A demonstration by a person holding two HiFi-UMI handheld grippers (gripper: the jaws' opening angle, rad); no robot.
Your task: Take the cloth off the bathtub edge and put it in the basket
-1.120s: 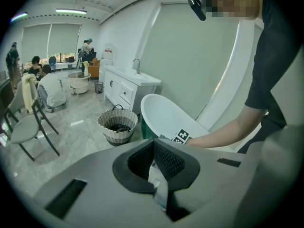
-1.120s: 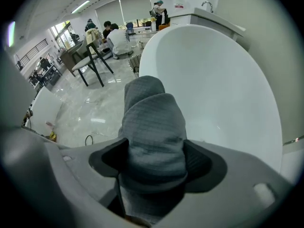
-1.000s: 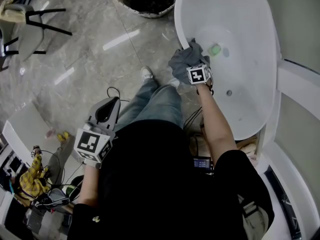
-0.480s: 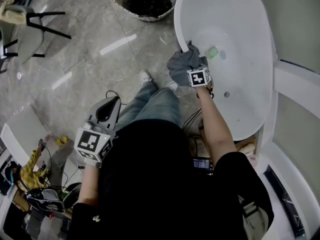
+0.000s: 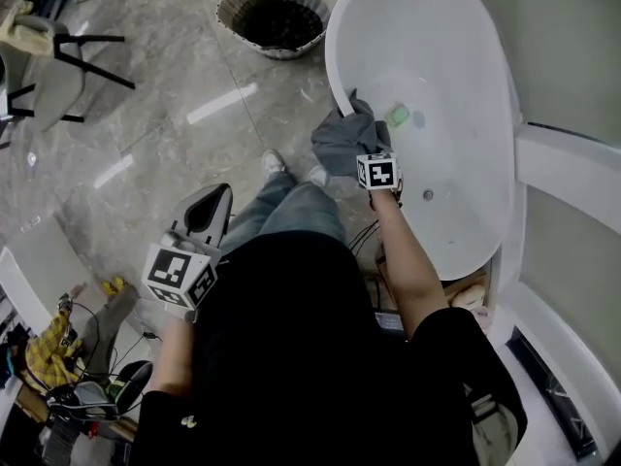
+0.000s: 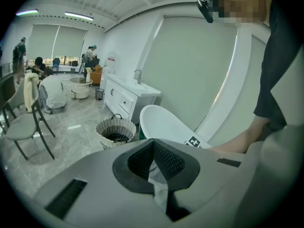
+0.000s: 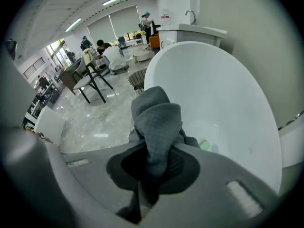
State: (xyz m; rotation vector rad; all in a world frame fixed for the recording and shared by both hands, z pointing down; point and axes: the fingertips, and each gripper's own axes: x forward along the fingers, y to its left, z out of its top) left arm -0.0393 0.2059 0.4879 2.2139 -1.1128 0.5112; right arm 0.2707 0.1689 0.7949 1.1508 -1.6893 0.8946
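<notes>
Grey marble floor (image 5: 184,153) surrounds the white oval bathtub (image 5: 466,85). On its near rim the right hand-held gripper (image 7: 154,163) is closing, jaws pinching a fold of the crumpled grey cloth (image 5: 340,139). The left hand-held gripper (image 5: 206,202) is closed and empty. Next, I judge: lift clear, then carry to the woven wicker basket (image 5: 233,22) just beyond the bathtub.

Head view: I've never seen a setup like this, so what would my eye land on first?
The big white bathtub at upper right stands out, with a grey cloth draped over its near-left edge. The right hand-held gripper is closing its jaws on a fold of that cloth. A woven basket stands on the floor just left of the tub's far end.
</notes>
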